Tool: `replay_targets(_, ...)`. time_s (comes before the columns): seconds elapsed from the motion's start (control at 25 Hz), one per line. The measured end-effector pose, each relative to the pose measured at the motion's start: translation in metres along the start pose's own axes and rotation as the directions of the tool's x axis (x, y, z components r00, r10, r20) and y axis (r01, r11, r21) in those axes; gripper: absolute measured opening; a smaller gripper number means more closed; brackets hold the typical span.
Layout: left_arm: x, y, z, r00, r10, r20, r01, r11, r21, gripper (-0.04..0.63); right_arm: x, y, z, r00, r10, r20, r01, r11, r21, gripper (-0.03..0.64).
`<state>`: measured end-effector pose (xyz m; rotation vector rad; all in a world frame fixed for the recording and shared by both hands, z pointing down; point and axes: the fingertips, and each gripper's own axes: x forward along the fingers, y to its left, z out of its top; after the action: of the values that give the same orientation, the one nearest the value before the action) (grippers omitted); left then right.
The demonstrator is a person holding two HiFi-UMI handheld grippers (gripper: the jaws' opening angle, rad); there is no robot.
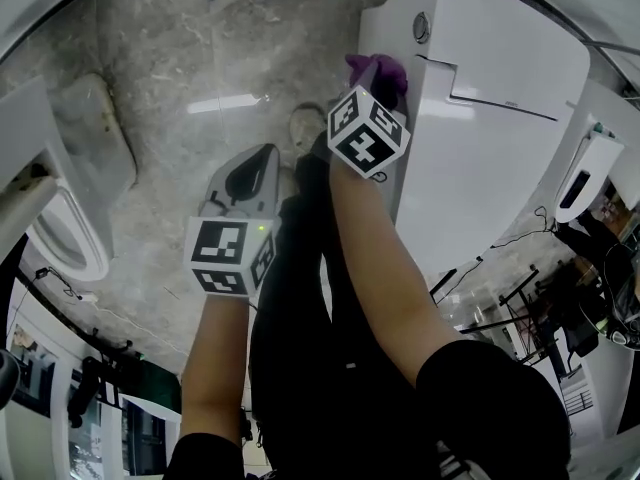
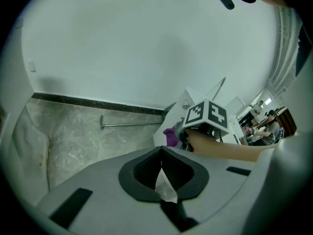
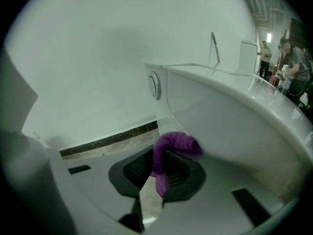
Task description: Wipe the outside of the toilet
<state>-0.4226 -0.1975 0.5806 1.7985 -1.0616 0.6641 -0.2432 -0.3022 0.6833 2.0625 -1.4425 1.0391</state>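
Note:
The white toilet [image 1: 500,118] fills the right of the head view, lid down. My right gripper [image 1: 377,70] is shut on a purple cloth [image 1: 388,69] and presses it against the toilet's left side, near the tank end. In the right gripper view the cloth [image 3: 173,143] bulges out of the gripper [image 3: 159,173] and touches the curved toilet wall [image 3: 234,126]. My left gripper [image 1: 262,160] hangs over the floor, left of the toilet and apart from it, shut on nothing. The left gripper view shows the cloth [image 2: 171,135] against the toilet [image 2: 178,114].
A round flush button [image 1: 421,28] sits on the tank. The grey marble floor [image 1: 190,78] lies left of the toilet, with a stained white fixture [image 1: 95,138] at far left. A metal bar [image 2: 129,125] runs along the wall base. My shoe [image 1: 305,123] stands by the toilet.

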Motion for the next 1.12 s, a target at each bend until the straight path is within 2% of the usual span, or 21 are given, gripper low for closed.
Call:
replay_targets(0.28, 0.011, 0.013, 0.017, 1.0, 0.025, -0.007, -0.025, 1.0, -0.017, 0.006, 0.047, 0.028, 0.051, 0.998, 0.013, 0.061, -0.014, 1.0, 0.016, 0.049)
replay_targets(0.56, 0.022, 0.02, 0.033, 0.999, 0.032, -0.02, -0.032, 0.999, -0.033, 0.006, 0.083, 0.05, 0.079, 0.995, 0.011, 0.099, -0.008, 1.0, -0.031, 0.049)
replay_targets(0.88, 0.022, 0.031, 0.053, 0.999, 0.045, -0.013, -0.046, 0.999, -0.025, 0.006, 0.1, 0.056, 0.079, 0.997, -0.011, 0.081, 0.012, 1.0, -0.022, 0.049)
replay_targets(1.12, 0.009, 0.037, 0.046, 0.998, 0.057, -0.01, -0.058, 0.998, -0.03, 0.006, 0.058, 0.049, 0.03, 1.0, 0.024, 0.015, -0.024, 1.0, -0.017, 0.049)
